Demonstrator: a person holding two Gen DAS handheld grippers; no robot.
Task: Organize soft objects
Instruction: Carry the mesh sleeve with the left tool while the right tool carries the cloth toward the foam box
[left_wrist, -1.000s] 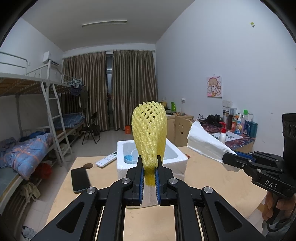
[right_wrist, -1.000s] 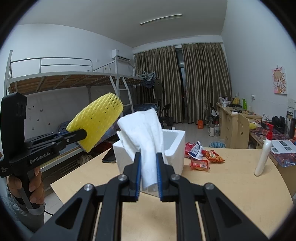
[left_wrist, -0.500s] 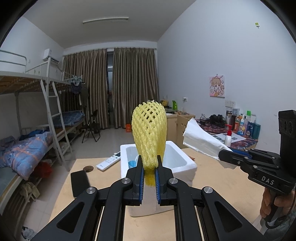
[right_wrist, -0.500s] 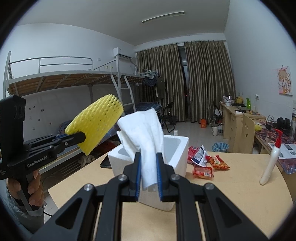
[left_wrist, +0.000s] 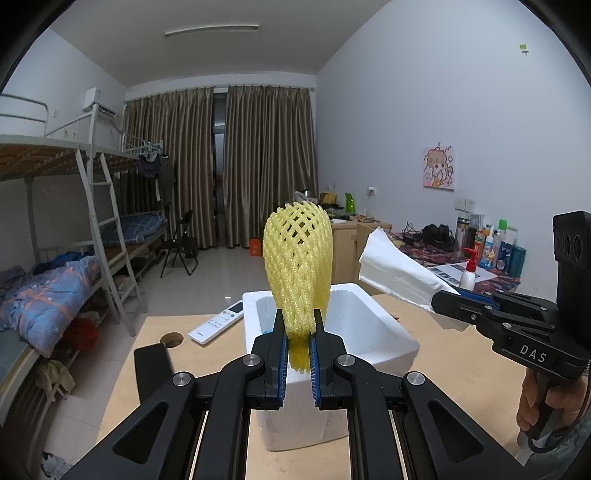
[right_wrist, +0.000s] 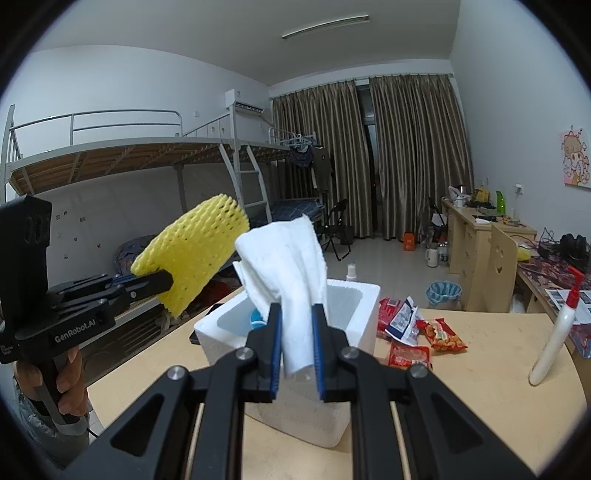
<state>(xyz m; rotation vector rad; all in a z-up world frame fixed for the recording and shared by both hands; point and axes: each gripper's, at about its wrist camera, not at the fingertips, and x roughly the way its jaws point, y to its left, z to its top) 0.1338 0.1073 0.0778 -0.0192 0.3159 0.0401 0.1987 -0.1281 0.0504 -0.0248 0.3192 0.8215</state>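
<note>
My left gripper (left_wrist: 298, 345) is shut on the lower end of a yellow foam net sleeve (left_wrist: 297, 266), which stands upright above a white foam box (left_wrist: 376, 332). In the right wrist view the same yellow foam net sleeve (right_wrist: 195, 254) sticks out of the left gripper (right_wrist: 162, 282) at the left. My right gripper (right_wrist: 295, 339) is shut on a white tissue wad (right_wrist: 288, 266), held just in front of the white foam box (right_wrist: 354, 299). From the left wrist view the white tissue wad (left_wrist: 395, 271) juts from the right gripper (left_wrist: 441, 299) at the right. Something blue (right_wrist: 257, 318) lies inside the box.
On the wooden table (right_wrist: 461, 387) lie red snack packets (right_wrist: 439, 334) and a white pump bottle (right_wrist: 554, 332) to the right of the box. A white remote (left_wrist: 218, 323) and a black phone (left_wrist: 153, 369) lie to its left. A bunk bed (left_wrist: 55, 236) stands beyond the table's left edge.
Both grippers have moved forward toward the foam box, which now looks larger and nearer in each view. Each keeps hold of its soft thing.
</note>
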